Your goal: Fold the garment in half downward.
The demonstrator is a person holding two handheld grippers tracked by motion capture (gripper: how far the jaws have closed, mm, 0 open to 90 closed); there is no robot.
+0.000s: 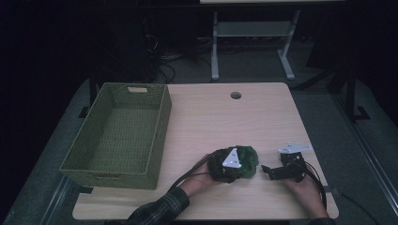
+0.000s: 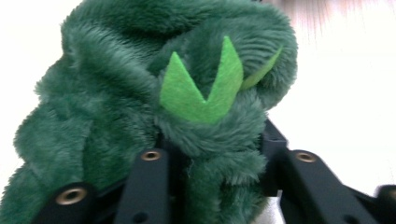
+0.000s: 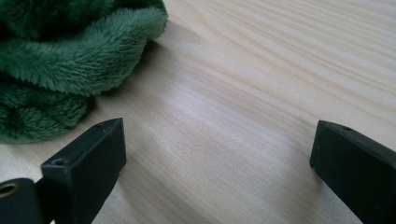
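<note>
A: Green plush toy (image 1: 244, 161) sits on the tabletop (image 1: 211, 122), near the front edge. Left hand-held gripper (image 1: 224, 169) is clamped on a fold of its fur.

B: Risk?

A: Grip holds pile only, I judge. Lifted fast, the fur could slide out and the toy drop short of the woven basket (image 1: 117, 136).

B: Other side?

A: Right hand-held gripper (image 1: 277, 171) is spread wide, empty, just beside the toy; could snag it.

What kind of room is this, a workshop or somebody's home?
Probably a lab or test room rather than a home: a plain wooden table stands on grey carpet, cables trail across the dark floor behind it, and the metal legs of another desk show beyond.
</note>
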